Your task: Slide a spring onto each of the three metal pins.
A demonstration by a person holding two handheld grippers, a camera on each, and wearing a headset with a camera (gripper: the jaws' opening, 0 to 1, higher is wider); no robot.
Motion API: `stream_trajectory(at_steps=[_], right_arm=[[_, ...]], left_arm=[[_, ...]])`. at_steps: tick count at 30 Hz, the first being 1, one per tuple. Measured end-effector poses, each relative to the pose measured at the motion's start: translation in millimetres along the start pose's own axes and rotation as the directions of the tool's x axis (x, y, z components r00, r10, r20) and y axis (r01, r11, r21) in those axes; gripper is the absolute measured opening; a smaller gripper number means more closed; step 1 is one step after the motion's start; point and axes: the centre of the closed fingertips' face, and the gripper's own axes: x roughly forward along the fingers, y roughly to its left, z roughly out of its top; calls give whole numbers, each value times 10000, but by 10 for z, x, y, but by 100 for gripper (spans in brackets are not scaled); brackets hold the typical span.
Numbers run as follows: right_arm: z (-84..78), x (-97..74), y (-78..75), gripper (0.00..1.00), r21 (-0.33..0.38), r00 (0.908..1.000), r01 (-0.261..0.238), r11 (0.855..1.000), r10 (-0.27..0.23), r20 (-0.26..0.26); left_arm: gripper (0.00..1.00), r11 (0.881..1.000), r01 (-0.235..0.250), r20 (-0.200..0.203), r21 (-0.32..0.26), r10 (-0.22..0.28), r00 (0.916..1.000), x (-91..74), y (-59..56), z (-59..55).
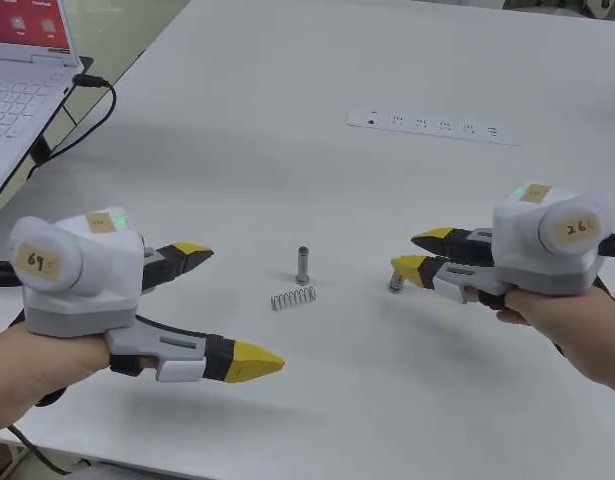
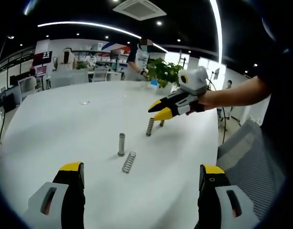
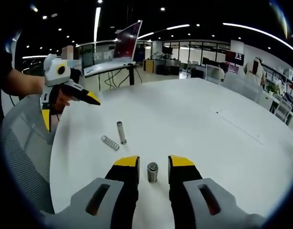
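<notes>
A bare metal pin point(image 1: 303, 265) point(image 2: 121, 144) point(image 3: 121, 132) stands upright mid-table. Just beside its base lies a loose spring point(image 1: 293, 298) point(image 2: 129, 162) point(image 3: 109, 142), flat on the white table point(image 1: 267, 130). A second pin with a spring on it point(image 3: 152, 171) point(image 2: 150, 126) point(image 1: 395, 285) stands between the tips of my right gripper point(image 3: 154, 160) point(image 1: 405, 252). That gripper's jaws are narrowly open, with a small gap on each side of the spring. My left gripper point(image 1: 245, 306) point(image 2: 141, 168) is wide open and holds nothing. It faces the bare pin and the loose spring from the left.
A laptop point(image 1: 17, 70) with a black cable point(image 1: 99, 95) sits at the table's far left edge. A white power strip point(image 1: 432, 127) lies beyond the work area. A grey mesh chair point(image 3: 22, 157) stands off the near side of the table.
</notes>
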Motion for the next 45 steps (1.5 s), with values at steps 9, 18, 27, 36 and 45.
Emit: stream_trajectory(at_steps=[9, 18, 27, 36, 45], right_arm=[[65, -281, 166, 28, 368, 9969, -301, 9989, 273, 736], [-177, -447, 280, 32, 547, 9970, -537, 9971, 505, 588], [-460, -577, 383, 33, 846, 9973, -693, 9940, 669, 308], [-583, -622, 441, 33, 917, 9972, -750, 9930, 750, 39], [-441, -506, 515, 32, 493, 9936, -1127, 9924, 1128, 14]], left_arm=[[98, 10000, 7, -2, 23, -7, 10000, -1, 6, 8], [98, 10000, 76, 40, 4, -76, 10000, 16, -16, 24], [98, 10000, 71, -20, -22, -71, 10000, 3, -5, -7], [98, 9999, 98, -21, -45, -98, 9999, 6, -18, -9], [98, 9998, 181, -59, -61, -181, 9998, 18, -65, -26]])
